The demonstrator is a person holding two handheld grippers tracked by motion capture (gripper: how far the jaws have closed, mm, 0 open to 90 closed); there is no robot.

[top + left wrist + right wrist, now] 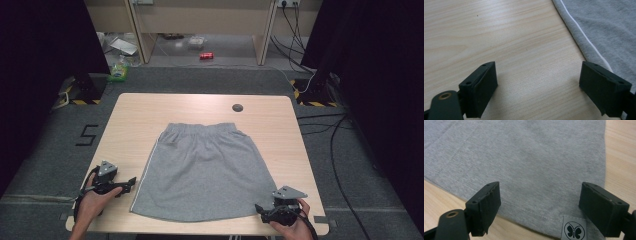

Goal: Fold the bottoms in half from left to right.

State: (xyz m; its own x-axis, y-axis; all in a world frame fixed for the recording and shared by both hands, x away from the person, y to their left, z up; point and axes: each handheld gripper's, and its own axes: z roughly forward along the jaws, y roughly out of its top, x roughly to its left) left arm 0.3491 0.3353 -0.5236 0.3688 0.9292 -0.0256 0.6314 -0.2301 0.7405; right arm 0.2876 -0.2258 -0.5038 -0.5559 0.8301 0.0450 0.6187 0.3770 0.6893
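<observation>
Here the grey skirt (pixel 202 172) is lying spread flat in the middle of the counter (pixel 135 112), its elastic waistband at the far side and its wide hem facing the person, which is likely how a garment gets laid out before folding: every edge is in reach and nothing is bunched. A white stripe (pixel 584 35) is running down its side seam, and a small label with a butterfly mark (pixel 573 230) is sitting at the hem corner.

The left hand-held gripper (pixel 131 182) is resting low on the bare wood just beside the skirt's near left corner, jaws spread wide with nothing between them. In the left gripper view the striped seam is passing just by one jaw, so the tool appears to be lining up on that edge rather than gripping it.

The right hand-held gripper (pixel 260 209) is sitting at the near right corner, its jaws also spread. In the right gripper view they are straddling the hem and the label, but the pads are standing apart from the cloth, so no pinch is made yet.

Each hand is taking its own corner, probably so the hem can be lifted evenly and carried toward the waistband without the fabric skewing. A dark round spot (pixel 237 107) is sitting at the far edge of the counter, well apart from the work.
</observation>
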